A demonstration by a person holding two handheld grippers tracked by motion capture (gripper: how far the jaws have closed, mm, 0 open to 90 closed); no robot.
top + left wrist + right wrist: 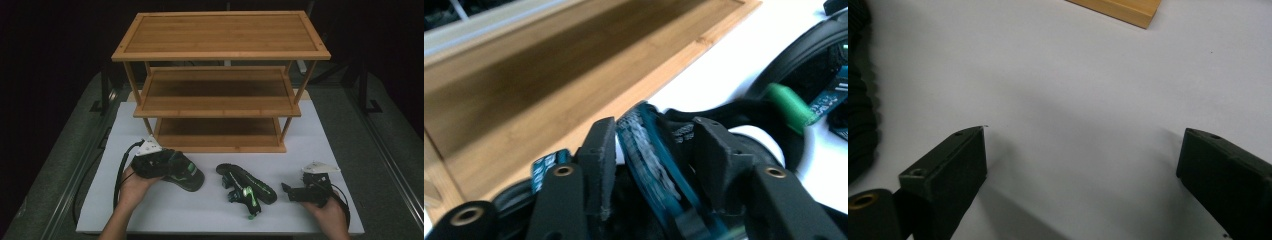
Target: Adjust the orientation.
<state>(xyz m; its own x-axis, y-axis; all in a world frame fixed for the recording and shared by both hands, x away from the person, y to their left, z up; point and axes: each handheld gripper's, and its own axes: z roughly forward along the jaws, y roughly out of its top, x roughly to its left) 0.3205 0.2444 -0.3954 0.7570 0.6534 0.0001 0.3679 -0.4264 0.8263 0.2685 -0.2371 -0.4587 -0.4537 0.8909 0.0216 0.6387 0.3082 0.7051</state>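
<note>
Two black sandals with green trim lie on the white board in front of a bamboo rack (220, 52). The left sandal (189, 176) rests by the person's left hand. My left gripper (172, 164) reaches into it. In the left gripper view a teal-edged strap (644, 145) stands between the jaws of my left gripper (654, 135), leaning by the left pad with slack on the other side. The second sandal (247, 189) lies on its side in the middle. To its right my right gripper (286, 190) rests low, and in its own view my right gripper (1080, 150) is wide open over bare board.
The rack has three shelves, and its bottom shelf (549, 90) is close beyond the left sandal. A rack corner (1123, 10) and a dark ribbed sole edge (860, 115) border the right gripper view. The white board (310, 150) sits on a grey table with dark surroundings.
</note>
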